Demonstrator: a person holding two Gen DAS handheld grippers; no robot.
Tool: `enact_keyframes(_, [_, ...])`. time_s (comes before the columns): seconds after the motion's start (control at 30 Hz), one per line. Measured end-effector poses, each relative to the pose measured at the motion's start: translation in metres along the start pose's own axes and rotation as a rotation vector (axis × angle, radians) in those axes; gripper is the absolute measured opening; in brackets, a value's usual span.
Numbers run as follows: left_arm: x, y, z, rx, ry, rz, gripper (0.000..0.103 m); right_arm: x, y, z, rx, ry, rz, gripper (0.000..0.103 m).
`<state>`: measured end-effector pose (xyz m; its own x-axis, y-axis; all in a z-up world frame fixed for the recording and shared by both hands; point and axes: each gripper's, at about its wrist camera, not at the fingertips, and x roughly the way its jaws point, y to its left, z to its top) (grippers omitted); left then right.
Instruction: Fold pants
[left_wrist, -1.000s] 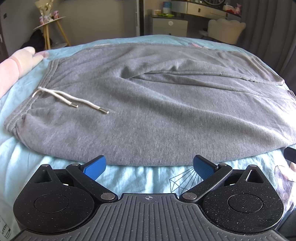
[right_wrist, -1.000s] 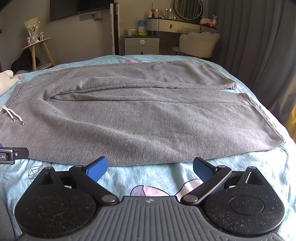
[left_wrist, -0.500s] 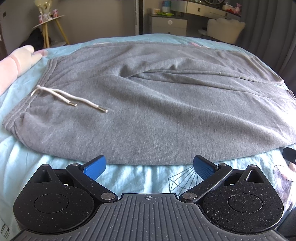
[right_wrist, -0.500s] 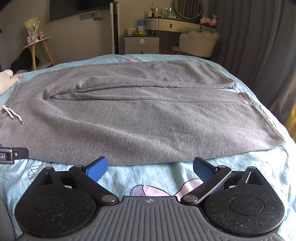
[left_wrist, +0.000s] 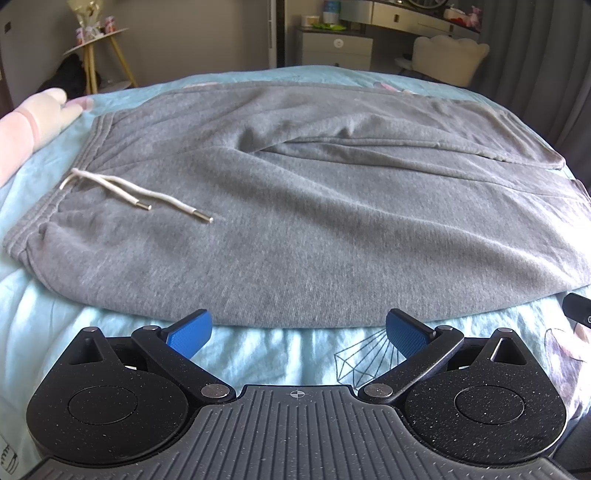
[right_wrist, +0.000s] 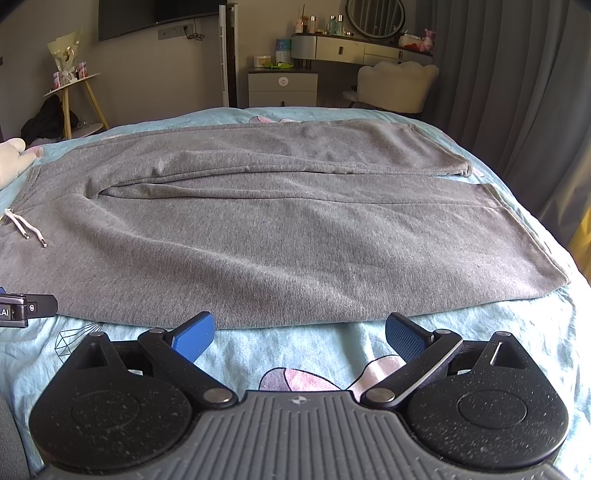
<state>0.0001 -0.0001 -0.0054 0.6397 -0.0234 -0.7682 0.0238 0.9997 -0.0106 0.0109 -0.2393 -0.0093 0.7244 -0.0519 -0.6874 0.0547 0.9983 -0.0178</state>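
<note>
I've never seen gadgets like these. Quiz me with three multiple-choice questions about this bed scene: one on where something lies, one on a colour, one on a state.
1. Where does the drawstring lie?
A. on the pants near the waistband
B. on the floor
C. at the leg hems

2. What colour are the pants?
A. black
B. grey
C. red

3. How does the left tool stand?
A. shut on the pants
B. shut on the drawstring
C. open, holding nothing

Answers:
1. A, the white cord rests on the fabric beside the gathered waistband.
2. B, grey fabric against the light blue bedsheet.
3. C, its blue fingers are spread apart short of the cloth, as on the right tool.
</note>
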Motion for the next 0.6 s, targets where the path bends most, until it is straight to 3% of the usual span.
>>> enact_keyframes(0.6, [-0.0001, -0.0010, -0.0004, -0.002, 0.006, -0.004, 0.103, 0.0009, -0.0016, -0.0015, 0.008, 0.004, 0.000, 0.099])
